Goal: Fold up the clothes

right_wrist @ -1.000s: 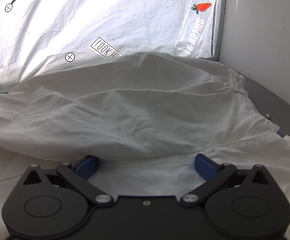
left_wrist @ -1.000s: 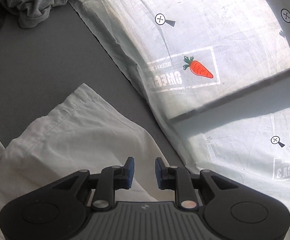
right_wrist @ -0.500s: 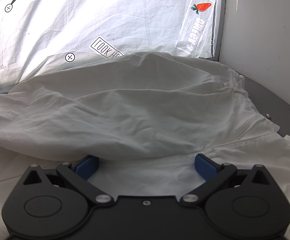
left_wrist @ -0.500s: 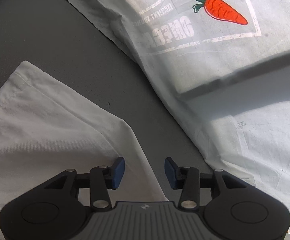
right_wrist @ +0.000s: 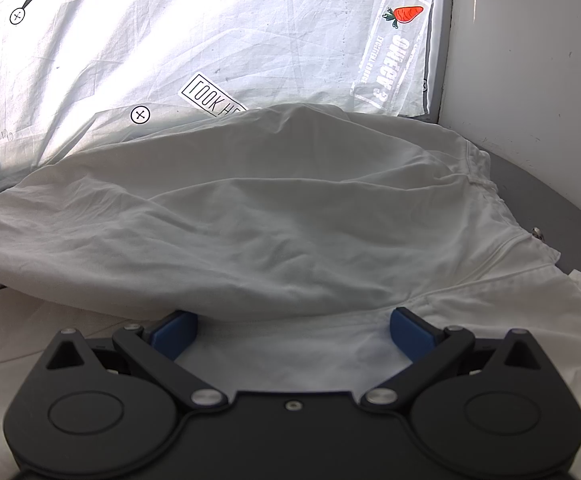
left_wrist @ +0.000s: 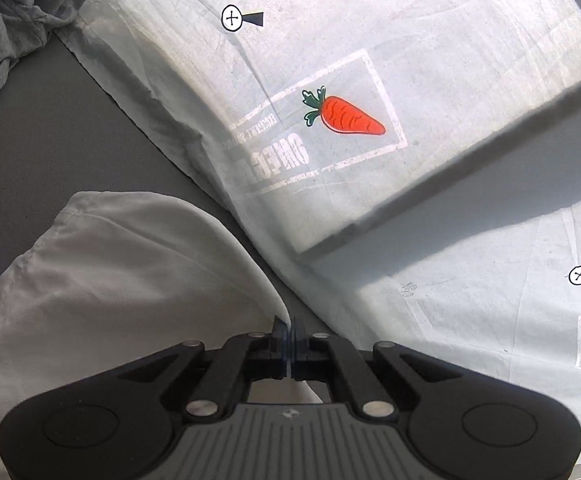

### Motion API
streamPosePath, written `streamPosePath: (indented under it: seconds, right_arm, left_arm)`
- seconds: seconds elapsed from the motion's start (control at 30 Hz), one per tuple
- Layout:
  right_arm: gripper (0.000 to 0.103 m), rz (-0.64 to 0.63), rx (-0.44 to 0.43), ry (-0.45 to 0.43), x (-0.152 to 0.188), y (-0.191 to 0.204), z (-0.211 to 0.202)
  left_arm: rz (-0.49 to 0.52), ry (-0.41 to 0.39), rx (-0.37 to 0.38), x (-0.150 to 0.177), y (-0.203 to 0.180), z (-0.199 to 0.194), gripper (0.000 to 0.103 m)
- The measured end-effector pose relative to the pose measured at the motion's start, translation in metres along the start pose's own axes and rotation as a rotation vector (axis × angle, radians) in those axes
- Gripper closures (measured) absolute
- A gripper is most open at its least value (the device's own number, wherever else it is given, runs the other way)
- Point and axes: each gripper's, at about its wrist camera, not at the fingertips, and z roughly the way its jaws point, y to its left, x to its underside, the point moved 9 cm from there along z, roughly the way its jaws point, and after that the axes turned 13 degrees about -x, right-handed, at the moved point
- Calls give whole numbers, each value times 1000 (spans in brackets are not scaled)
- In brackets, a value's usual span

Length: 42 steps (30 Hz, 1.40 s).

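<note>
Left gripper (left_wrist: 290, 334) fingers pinched closed on white garment (left_wrist: 130, 280) edge, right gripper (right_wrist: 292, 330) fingers spread wide, garment fold draped over them

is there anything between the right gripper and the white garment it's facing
Nothing visible. The right gripper is open, its blue pads straddling the crumpled white cotton garment, which lies directly under and ahead of it. The left gripper is shut on that garment's edge.

grey table (left_wrist: 30, 152) | sunlit printed white sheet (left_wrist: 430, 32), carrot logo (left_wrist: 344, 116) | shadow band across sheet | white wall (right_wrist: 530, 60) at right | grey cloth heap (left_wrist: 6, 20) at corner
</note>
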Motion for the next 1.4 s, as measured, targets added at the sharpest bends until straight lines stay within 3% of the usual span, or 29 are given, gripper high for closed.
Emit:
streamPosePath:
  seconds: [0.13,0.2,0.27,0.33,0.47,0.63,0.73,0.87,1.0,1.1,1.27,1.4]
  right_arm:
    - [0,1,0,0,0,0,0]
    - [0,1,0,0,-1,0,0]
    - [0,1,0,0,-1,0,0]
    - [0,1,0,0,-1,0,0]
    - [0,0,0,0,-2,1,1]
    - [0,0,0,1,-2,1,1]
    - [0,1,0,0,-1,1,1]
    - [0,1,1,0,-1,2,1]
    - [0,1,1,0,1,2,1]
    - [0,1,1,0,1,2,2]
    - [0,1,1,0,2,2,2]
    - [0,1,1,0,2,3,2]
  left_arm:
    - [53,-107,152,-7,-38,-62,102]
    - [102,-185,189,3,-47,-96,102]
    - [148,-262,190,22,-41,-128,102]
    - [151,-282,146,48,-16,-147,102]
    - [82,-137,22,112,64,-145,102]
    - [27,100,-180,200,155,-103,99]
    - [18,131,-205,222,174,-94,97]
    - [146,117,-229,213,161,-100,90]
    - [283,75,-142,205,147,-121,80]
    - [345,3,-107,185,137,-134,80]
    - [345,-124,-144,125,140,-135,73]
    - [414,-168,-260,78,156,-103,70]
